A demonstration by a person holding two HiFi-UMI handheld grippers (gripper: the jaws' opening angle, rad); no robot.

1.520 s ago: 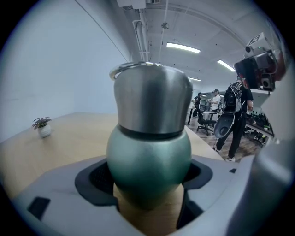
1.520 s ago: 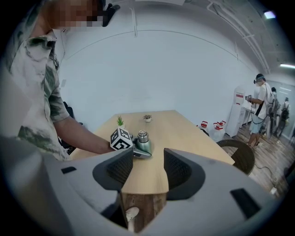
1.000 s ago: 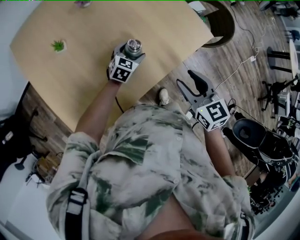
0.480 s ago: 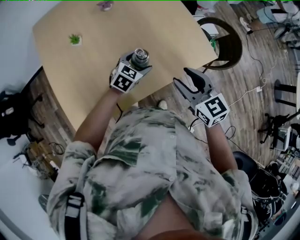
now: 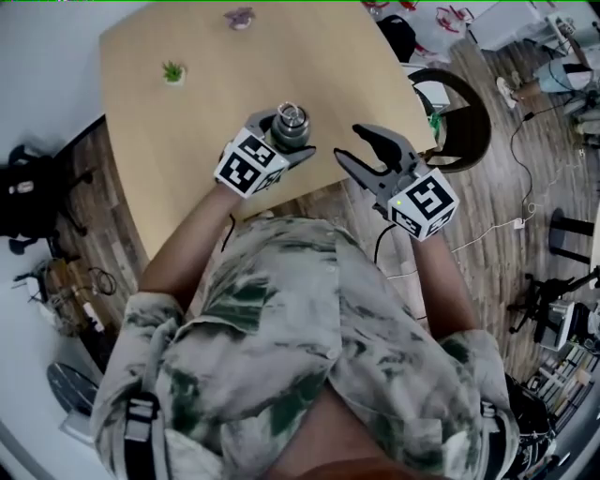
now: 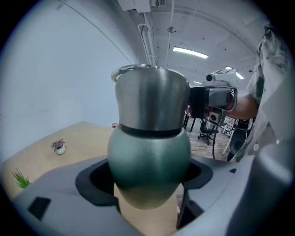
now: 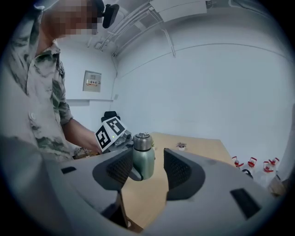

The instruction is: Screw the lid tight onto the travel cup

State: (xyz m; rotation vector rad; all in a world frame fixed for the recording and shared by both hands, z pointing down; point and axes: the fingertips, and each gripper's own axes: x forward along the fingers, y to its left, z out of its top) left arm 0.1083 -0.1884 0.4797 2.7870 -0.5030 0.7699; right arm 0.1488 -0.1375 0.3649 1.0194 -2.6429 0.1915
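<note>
A green travel cup (image 6: pixel 150 147) with a steel lid (image 6: pixel 151 99) stands upright over the wooden table (image 5: pixel 187 122), near its front edge. My left gripper (image 5: pixel 291 141) is shut on the cup's green body, with both jaws hugging its sides. In the head view the lid's top (image 5: pixel 292 118) shows just past the left marker cube (image 5: pixel 248 164). My right gripper (image 5: pixel 351 144) is open and empty, a short way right of the cup, its jaws pointing at it. In the right gripper view the cup (image 7: pixel 143 161) sits framed between the two open pads, well ahead of them.
A small potted plant (image 5: pixel 172 71) and a small purple ornament (image 5: pixel 240 17) sit at the table's far side. A round dark chair (image 5: pixel 459 112) stands right of the table. Cables cross the wooden floor. Red-capped bottles (image 7: pixel 251 162) stand by the far wall.
My right gripper has moved up and left, from beside the table's edge to close by the cup. The left gripper still holds the cup in the same spot.
</note>
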